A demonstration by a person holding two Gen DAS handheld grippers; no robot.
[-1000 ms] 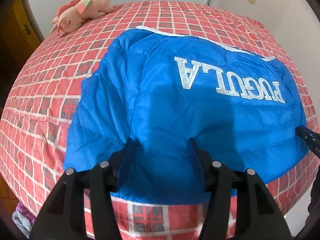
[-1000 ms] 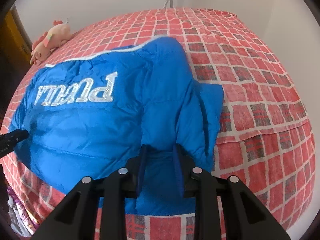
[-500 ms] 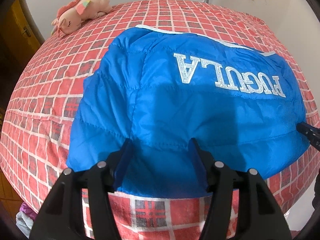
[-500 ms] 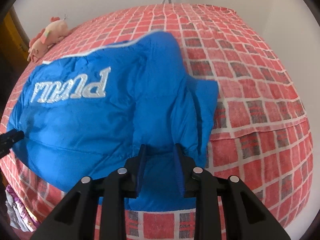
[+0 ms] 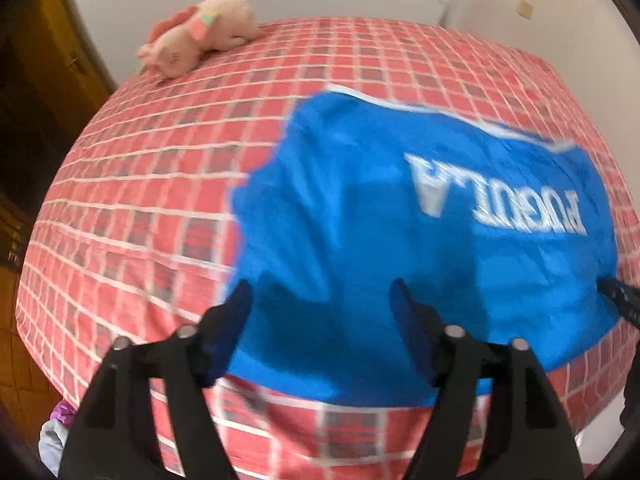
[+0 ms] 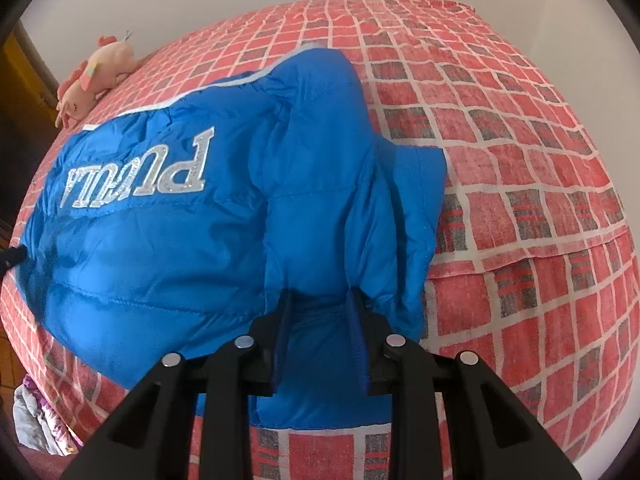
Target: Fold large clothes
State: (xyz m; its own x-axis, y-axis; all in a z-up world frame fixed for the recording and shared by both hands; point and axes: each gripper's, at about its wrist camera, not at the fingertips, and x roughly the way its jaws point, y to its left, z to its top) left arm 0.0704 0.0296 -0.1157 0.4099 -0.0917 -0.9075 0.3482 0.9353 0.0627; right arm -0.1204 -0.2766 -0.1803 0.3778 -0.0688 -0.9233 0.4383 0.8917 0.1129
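Note:
A blue puffer jacket point(image 5: 380, 220) with silver lettering lies back-up on the red checked bed point(image 5: 140, 184). It also shows in the right wrist view point(image 6: 200, 240). My left gripper point(image 5: 320, 296) is open, its fingers spread over the jacket's near left edge, holding nothing. My right gripper point(image 6: 320, 300) is shut on a bunched fold of the jacket at its near right edge, beside a folded-in sleeve point(image 6: 408, 208). The right gripper's tip shows at the far right of the left wrist view point(image 5: 620, 300).
A pink plush toy point(image 5: 200, 36) lies at the bed's far left corner, also in the right wrist view point(image 6: 92, 76). The bed's near edge drops off just below both grippers. A heap of clothes point(image 6: 36, 416) lies on the floor at lower left. White walls stand behind the bed.
The left gripper has swung left and pulled back, so the jacket sits further right in its view, blurred by motion. The right gripper keeps its hold on the jacket fold.

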